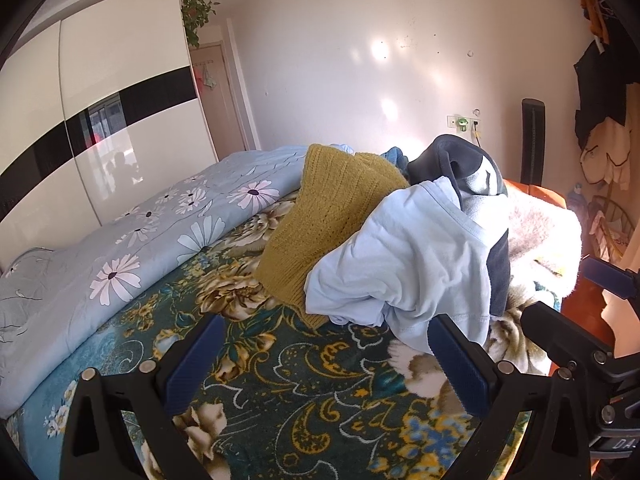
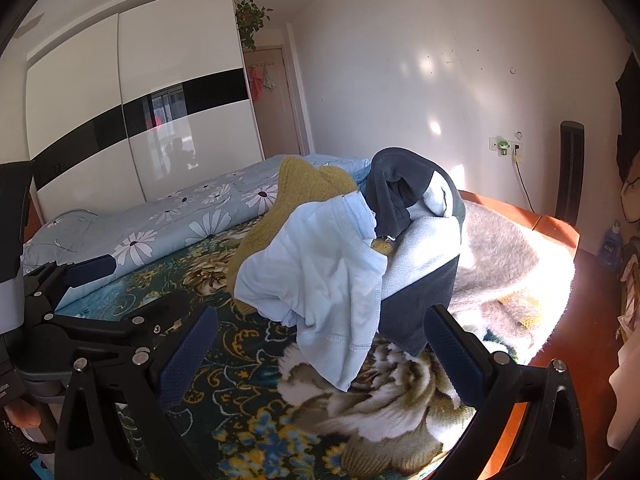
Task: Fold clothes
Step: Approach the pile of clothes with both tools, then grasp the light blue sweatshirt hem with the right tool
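Note:
A pile of clothes lies on the bed: a light blue garment (image 1: 404, 264) on top in front, a mustard knit sweater (image 1: 332, 208) behind it at the left, and a dark grey and light grey fleece (image 1: 472, 168) at the back right. The right wrist view shows the same light blue garment (image 2: 320, 272), sweater (image 2: 304, 184) and fleece (image 2: 416, 240). My left gripper (image 1: 324, 364) is open and empty, just short of the pile. My right gripper (image 2: 320, 356) is open and empty, its right finger close to the fleece's hem.
The bed carries a dark floral blanket (image 1: 304, 408) and a folded blue daisy quilt (image 1: 132, 240) along the left. A white wardrobe (image 1: 100, 120) stands behind. A fluffy beige blanket (image 2: 504, 260) lies at the right by the orange bed edge (image 2: 552, 224). The left gripper's body (image 2: 80, 312) shows at the left.

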Available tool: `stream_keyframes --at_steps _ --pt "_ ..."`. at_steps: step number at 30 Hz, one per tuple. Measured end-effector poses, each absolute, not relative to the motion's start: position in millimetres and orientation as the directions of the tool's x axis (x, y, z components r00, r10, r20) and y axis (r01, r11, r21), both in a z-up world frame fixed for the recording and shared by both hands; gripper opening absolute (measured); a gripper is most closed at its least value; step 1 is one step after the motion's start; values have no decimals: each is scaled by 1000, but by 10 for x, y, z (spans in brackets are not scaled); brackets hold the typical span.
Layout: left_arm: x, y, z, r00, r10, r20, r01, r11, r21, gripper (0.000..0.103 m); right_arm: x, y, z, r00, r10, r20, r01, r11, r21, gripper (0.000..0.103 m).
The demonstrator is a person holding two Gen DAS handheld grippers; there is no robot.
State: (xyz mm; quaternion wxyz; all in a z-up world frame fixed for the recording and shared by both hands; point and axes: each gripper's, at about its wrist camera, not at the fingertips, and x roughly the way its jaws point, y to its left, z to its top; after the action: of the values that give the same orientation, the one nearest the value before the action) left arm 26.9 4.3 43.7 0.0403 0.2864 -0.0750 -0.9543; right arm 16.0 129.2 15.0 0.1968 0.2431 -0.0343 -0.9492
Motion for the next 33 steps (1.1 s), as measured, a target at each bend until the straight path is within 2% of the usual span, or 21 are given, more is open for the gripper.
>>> stream_keyframes --at_steps 6,26,33 --pt "274 38 440 -838 -109 -535 25 -987 162 103 143 1309 141 -791 -413 -452 372 -911 180 103" --pt "213 -29 348 -838 -86 -538 23 -992 122 103 112 1214 137 -799 -392 -456 389 -915 106 103" --pt "252 -280 254 -823 -86 -562 51 -996 78 103 -137 1341 17 -780 -405 -477 345 -914 212 103"
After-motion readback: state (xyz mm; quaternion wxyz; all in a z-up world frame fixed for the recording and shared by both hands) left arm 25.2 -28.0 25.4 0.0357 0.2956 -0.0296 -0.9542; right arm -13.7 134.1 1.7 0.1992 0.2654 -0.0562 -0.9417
